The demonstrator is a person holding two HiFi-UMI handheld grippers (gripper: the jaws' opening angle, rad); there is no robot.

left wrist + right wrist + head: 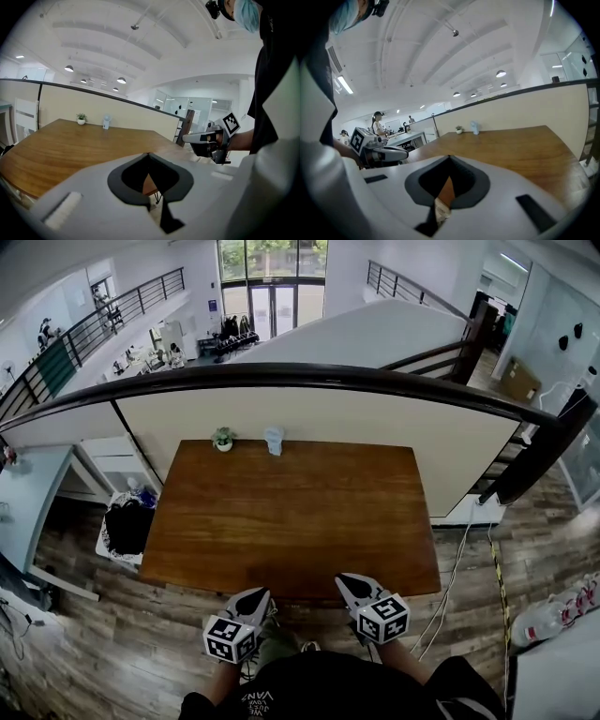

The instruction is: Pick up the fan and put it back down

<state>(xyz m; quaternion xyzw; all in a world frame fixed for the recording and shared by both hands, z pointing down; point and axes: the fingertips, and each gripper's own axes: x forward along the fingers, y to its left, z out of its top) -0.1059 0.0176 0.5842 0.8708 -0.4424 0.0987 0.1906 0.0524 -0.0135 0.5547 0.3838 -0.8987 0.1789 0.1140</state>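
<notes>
A small pale blue fan (274, 440) stands upright at the far edge of the brown wooden table (291, 512), beside a little potted plant (223, 439). Both are far from the grippers. My left gripper (262, 594) hovers at the table's near edge, left of centre, its jaws shut on nothing. My right gripper (343, 580) sits beside it, also shut and empty. In the left gripper view the closed left gripper (149, 154) points across the table toward the fan (107, 122), with the right gripper (188, 138) at the right. The right gripper view shows its closed tips (450, 158) and the distant fan (475, 127).
A cream partition wall with a dark handrail (309, 376) runs behind the table. A black bag (127, 524) rests on a white stand left of the table. Cables (450, 587) trail on the wooden floor to the right. The person stands at the near edge.
</notes>
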